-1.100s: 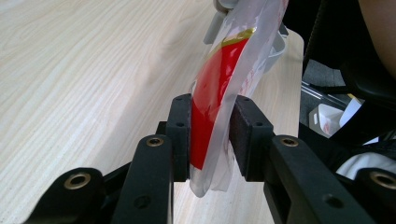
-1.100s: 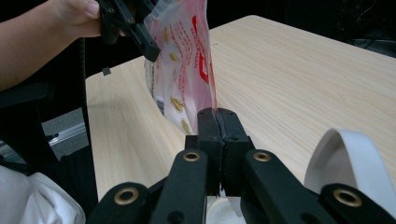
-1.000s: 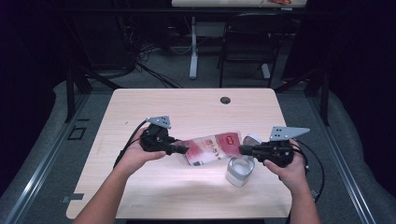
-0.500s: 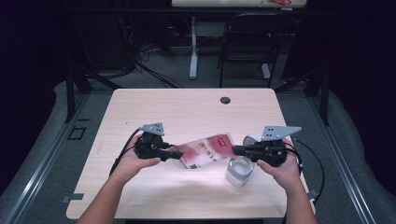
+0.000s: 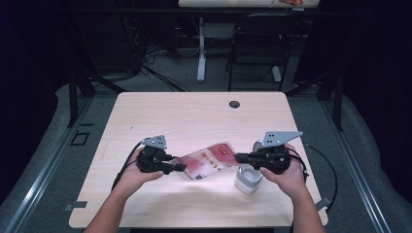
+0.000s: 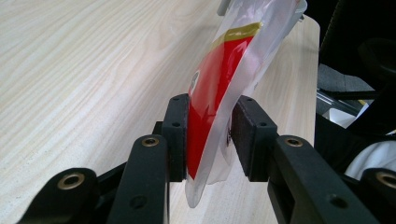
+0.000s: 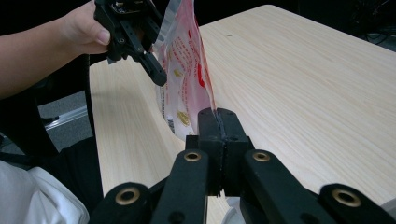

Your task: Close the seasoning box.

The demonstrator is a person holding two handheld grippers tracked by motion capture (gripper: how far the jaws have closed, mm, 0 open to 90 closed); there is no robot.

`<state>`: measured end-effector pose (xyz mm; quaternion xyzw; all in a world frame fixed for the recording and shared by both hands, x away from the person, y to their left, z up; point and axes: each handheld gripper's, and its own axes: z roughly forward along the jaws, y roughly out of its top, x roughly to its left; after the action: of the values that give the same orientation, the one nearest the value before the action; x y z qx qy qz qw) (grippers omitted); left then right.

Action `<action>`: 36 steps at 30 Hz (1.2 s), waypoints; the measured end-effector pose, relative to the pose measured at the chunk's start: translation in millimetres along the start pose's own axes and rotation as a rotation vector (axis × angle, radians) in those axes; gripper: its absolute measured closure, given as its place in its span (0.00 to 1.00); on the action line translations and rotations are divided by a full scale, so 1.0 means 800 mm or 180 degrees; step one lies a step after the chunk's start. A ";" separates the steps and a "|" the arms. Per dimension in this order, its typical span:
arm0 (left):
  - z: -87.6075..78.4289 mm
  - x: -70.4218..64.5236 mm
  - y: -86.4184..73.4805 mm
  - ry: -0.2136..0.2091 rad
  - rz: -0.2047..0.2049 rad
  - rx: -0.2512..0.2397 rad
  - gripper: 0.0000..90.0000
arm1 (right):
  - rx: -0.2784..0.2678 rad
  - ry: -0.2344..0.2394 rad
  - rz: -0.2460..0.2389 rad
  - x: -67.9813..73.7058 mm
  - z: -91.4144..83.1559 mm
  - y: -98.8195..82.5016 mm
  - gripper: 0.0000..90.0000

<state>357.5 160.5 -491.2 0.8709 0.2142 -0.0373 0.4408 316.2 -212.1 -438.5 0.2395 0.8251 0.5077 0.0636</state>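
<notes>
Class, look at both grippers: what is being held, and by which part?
A red and clear plastic packet, stretched between them: the left gripper pinches one end, the right gripper the opposite edge.

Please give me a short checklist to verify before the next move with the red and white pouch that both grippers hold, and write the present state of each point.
1. Left gripper has the pouch between its pads: ok, but the film looks loose there, so a firm clamp I cannot tell.
2. Right gripper is shut on the pouch's edge: ok.
3. Pouch hangs between the two grippers, off the table: ok.
4. The white container stands upright under the right hand: ok.
5. Container's mouth open and ready: cannot tell, the hand partly hides it.
6. Pouch already torn or open: cannot tell.
</notes>
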 end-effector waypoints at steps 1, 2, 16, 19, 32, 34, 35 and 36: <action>0.000 0.000 -0.001 0.0008 0.0005 0.0015 0.75 | 0.0011 -0.0006 0.0004 0.001 0.001 0.000 1.00; 0.000 0.000 -0.003 0.0026 0.0010 0.0022 0.75 | 0.0023 -0.0007 0.0002 0.002 0.002 0.001 1.00; -0.001 0.006 -0.019 -0.0006 -0.0004 0.0023 0.74 | 0.0326 -0.0023 -0.0082 0.015 0.015 0.025 1.00; 0.000 0.007 -0.021 0.0001 -0.0013 0.0016 0.74 | 0.0413 -0.0037 -0.0093 0.015 0.018 0.031 1.00; 0.008 0.018 -0.033 0.0074 -0.0115 0.0007 0.66 | 0.0602 -0.0064 -0.0255 0.017 0.034 0.045 1.00; 0.009 0.020 -0.034 0.0039 -0.0170 0.0027 0.65 | 0.0628 -0.0071 -0.0287 0.018 0.036 0.046 1.00; 0.010 0.021 -0.034 0.0039 -0.0182 0.0049 0.65 | 0.0631 -0.0071 -0.0297 0.018 0.037 0.046 1.00; 0.010 0.021 -0.034 0.0042 -0.0189 0.0066 0.64 | 0.0651 -0.0080 -0.0314 0.018 0.038 0.045 1.00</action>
<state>362.5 174.1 -520.4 0.8689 0.2425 -0.0468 0.4289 326.0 -167.8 -419.4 0.2102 0.8826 0.4140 0.0741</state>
